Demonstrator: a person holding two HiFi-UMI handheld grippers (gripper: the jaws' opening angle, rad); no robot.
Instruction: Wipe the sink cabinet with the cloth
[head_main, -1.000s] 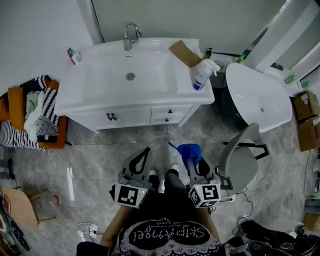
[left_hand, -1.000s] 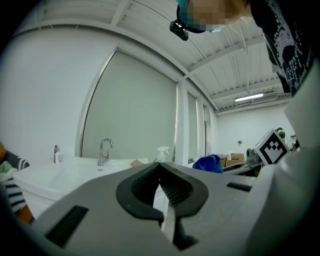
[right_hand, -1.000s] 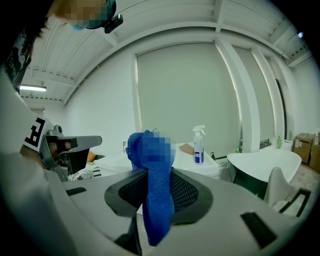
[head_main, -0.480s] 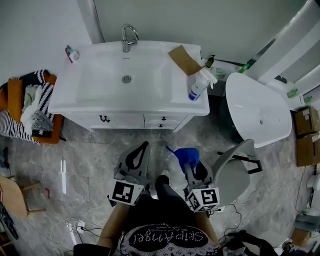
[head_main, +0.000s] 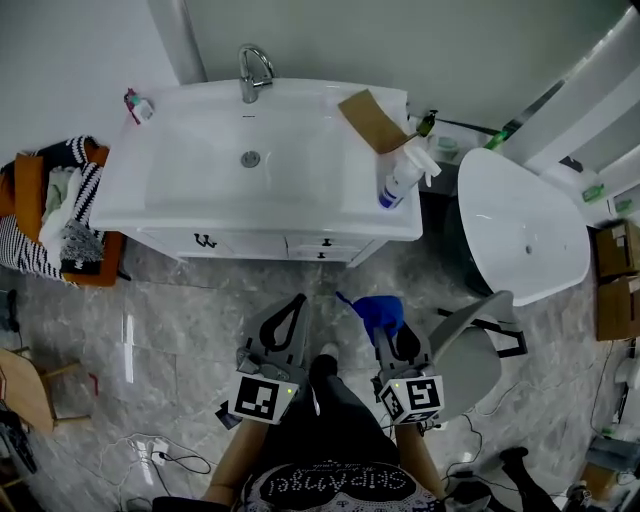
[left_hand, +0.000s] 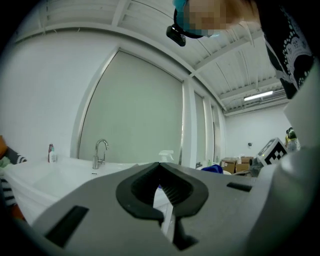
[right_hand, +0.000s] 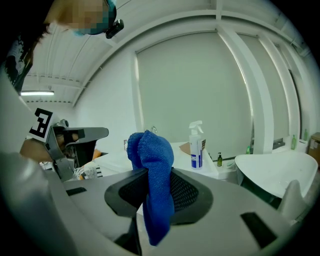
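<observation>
Right hand-held gripper (right_hand: 159, 194) clamps blue cloth (right_hand: 152, 165), spray bottle (right_hand: 197, 146) beyond

From the head view we get only a thin strip of the sink cabinet (head_main: 262, 243) front, tucked under the basin's overhang. The spray bottle (head_main: 400, 180) label is too small for us to read. At three o'clock the cardboard boxes (head_main: 618, 265) are cut by the edge. The cloth (head_main: 378, 312) covers the right gripper (head_main: 386, 328) tips. At six o'clock the person's torso (head_main: 330, 482) runs off the edge.
</observation>
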